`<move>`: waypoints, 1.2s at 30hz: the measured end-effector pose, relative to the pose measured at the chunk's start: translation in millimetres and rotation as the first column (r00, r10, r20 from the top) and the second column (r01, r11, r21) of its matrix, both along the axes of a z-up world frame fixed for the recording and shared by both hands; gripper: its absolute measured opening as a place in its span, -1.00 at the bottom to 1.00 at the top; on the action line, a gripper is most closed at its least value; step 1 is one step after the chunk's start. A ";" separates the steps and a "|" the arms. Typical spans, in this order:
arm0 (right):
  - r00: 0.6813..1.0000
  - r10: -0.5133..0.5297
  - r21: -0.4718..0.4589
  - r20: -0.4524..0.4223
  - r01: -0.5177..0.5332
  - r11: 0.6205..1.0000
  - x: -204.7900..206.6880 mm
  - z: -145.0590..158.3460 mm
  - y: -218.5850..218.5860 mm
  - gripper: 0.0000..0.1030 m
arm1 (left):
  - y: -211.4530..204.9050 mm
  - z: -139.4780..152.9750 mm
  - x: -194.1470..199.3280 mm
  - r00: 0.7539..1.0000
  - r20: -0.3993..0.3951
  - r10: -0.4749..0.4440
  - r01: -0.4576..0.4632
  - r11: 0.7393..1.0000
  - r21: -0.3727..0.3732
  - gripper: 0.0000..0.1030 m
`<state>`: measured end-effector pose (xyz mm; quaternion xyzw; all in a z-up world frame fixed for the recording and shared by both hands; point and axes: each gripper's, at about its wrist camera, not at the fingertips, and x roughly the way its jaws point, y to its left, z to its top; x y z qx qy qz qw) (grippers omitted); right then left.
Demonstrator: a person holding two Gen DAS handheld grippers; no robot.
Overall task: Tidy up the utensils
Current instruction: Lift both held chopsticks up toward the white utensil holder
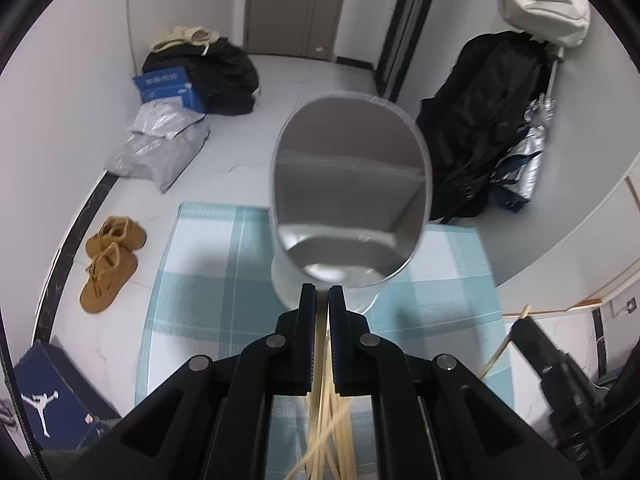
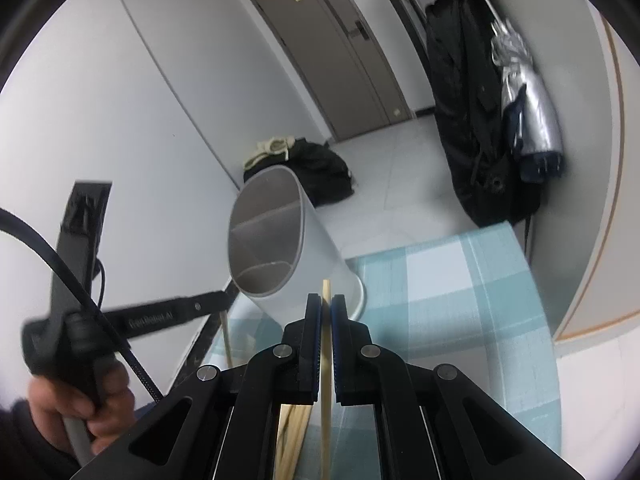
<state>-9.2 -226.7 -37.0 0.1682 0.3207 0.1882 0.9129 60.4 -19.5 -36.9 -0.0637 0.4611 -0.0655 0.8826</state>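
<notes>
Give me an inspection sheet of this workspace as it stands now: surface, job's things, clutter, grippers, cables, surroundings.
Surface: table under a blue-and-white checked cloth.
Job's things: grey oval holder stands on the cloth, nothing seen inside; pale chopsticks lie in a loose bunch below the grippers.
Clutter: nothing seen on the cloth besides these.
Grippers: left gripper shut on one chopstick; right gripper shut on another chopstick, tip past the pads.
Cables: black cable runs by the hand that holds the left gripper.
Surroundings: tan shoes, blue box, dark bags, grey plastic parcels on the floor; coats hanging; door shut.
</notes>
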 end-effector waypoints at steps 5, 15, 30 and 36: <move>0.997 -0.010 -0.028 0.079 0.013 1.000 -12.3 11.1 7.2 -0.92 | -10.3 18.2 -16.9 0.994 0.090 -0.056 0.055 0.998 0.008 -0.94; 0.978 0.013 -0.100 0.208 0.008 0.995 -44.0 29.6 23.8 -0.92 | 1.1 51.5 -51.1 0.980 0.188 -0.069 0.075 0.997 -0.023 -0.94; 0.964 0.048 -0.146 0.263 -0.009 0.989 -53.2 48.6 44.0 -0.93 | 13.5 63.9 -49.9 0.975 0.191 -0.113 0.132 0.987 -0.091 -0.95; 0.961 0.035 -0.121 0.276 -0.002 0.993 -38.7 72.2 41.2 -0.93 | 14.5 81.7 -36.0 0.974 0.178 -0.143 0.165 0.980 -0.112 -0.95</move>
